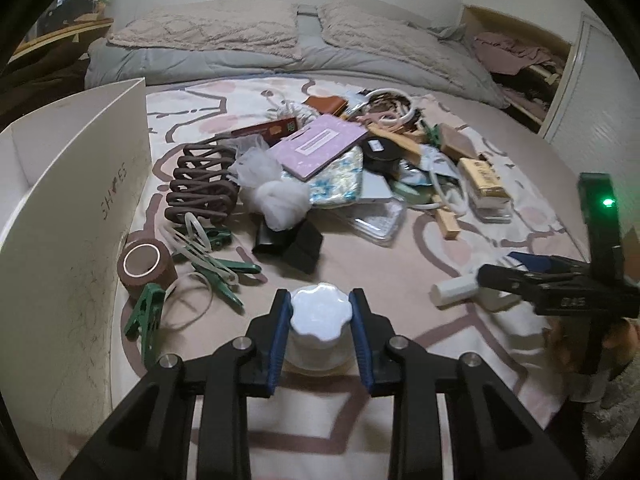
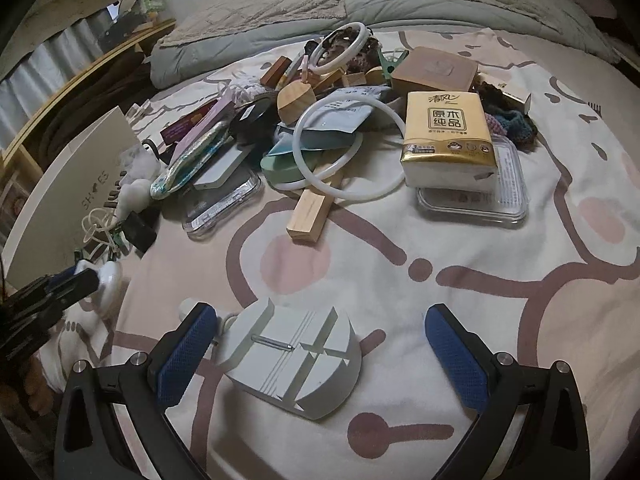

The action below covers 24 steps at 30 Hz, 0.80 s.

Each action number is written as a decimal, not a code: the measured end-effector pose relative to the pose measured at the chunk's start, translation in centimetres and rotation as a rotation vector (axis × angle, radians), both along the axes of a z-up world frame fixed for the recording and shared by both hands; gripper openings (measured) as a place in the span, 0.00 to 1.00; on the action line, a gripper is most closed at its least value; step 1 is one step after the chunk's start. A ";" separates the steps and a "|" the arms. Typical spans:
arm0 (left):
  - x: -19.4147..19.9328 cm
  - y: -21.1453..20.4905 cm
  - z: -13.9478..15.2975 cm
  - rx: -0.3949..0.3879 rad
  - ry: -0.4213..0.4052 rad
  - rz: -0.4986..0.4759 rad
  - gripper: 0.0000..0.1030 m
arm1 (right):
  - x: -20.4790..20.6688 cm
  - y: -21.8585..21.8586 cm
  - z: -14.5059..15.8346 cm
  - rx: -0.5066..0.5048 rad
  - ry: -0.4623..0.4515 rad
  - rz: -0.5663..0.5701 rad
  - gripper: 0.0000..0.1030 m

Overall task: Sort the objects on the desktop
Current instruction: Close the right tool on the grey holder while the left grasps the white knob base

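Note:
My left gripper is shut on a small white jar with a scalloped lid, its blue pads pressing on both sides of the lid. The same jar shows at the left edge of the right wrist view, in the left gripper. My right gripper is open and points down at a flat white-grey slotted tool, which lies on the patterned bedspread between the wide-set pads. Neither pad presses on it. In the left wrist view the right gripper is at the right edge, over the tool's white end.
A white shoe box stands at the left. Beside it lie a brown tape roll, green clothes pegs and a brown hair claw. Farther back is a pile with a tissue pack, white rings, a wooden block and a clear box.

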State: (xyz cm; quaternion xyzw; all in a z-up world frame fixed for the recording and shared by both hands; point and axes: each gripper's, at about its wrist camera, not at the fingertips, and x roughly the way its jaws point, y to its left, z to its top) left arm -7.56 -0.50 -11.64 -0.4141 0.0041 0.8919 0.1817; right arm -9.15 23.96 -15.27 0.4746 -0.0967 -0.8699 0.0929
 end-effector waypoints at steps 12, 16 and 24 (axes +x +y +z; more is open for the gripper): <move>1.2 0.3 -1.3 -0.008 -0.047 -0.016 0.29 | 0.9 -0.2 0.1 0.007 0.050 0.018 1.00; 1.1 0.1 -1.3 -0.017 -0.041 0.000 0.38 | 1.7 -0.7 0.5 0.013 0.081 0.052 1.00; 0.9 -0.3 -1.9 -0.017 -0.062 0.031 0.51 | 1.9 -1.7 0.5 0.080 0.086 0.068 0.99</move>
